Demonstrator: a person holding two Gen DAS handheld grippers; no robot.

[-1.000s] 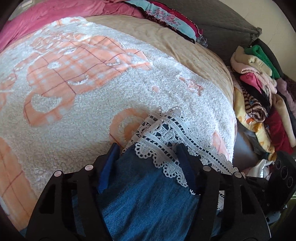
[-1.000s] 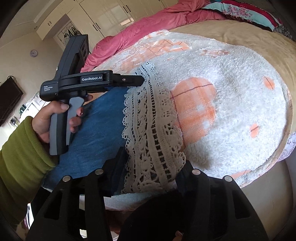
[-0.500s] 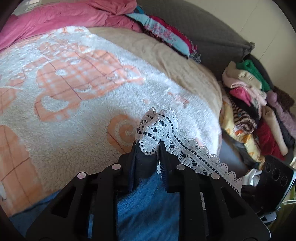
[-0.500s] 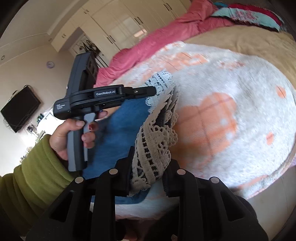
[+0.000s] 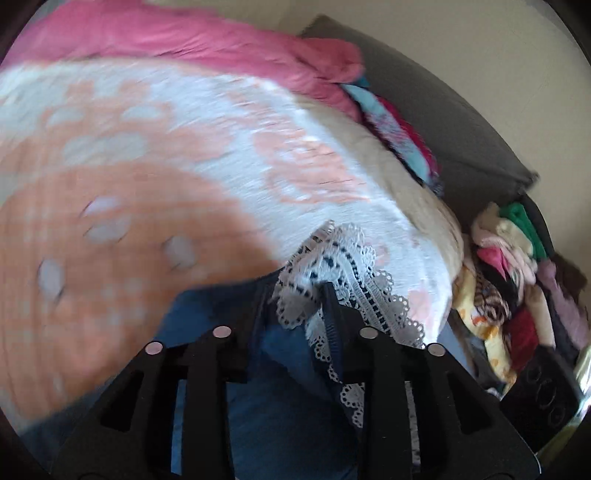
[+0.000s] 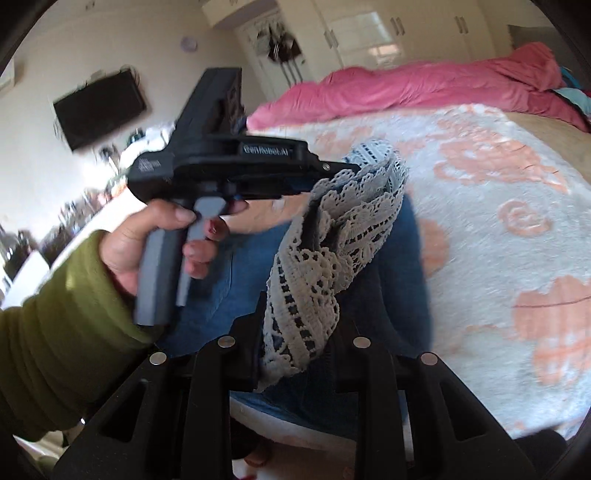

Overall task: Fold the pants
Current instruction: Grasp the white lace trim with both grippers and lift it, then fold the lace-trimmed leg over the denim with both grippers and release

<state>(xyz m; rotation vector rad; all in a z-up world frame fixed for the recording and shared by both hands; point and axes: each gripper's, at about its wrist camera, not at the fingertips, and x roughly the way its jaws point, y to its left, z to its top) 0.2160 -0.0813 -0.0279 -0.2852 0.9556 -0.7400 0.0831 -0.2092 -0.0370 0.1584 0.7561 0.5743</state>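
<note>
Over the blanket (image 6: pixel 498 221), two grippers, left gripper (image 5: pixel 295 295) and right gripper (image 6: pixel 295 325), each clamp one pair of pants (image 6: pixel 402 236).

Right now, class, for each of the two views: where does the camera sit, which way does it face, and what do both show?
Left wrist: behind the left gripper, facing across the bed toward the clothes pile; only its own fingers show.
Right wrist: behind the right gripper, facing the wardrobes; the person's left hand shows.
Shared: the lace hem of the pants, the blanket and the pink duvet.
</note>
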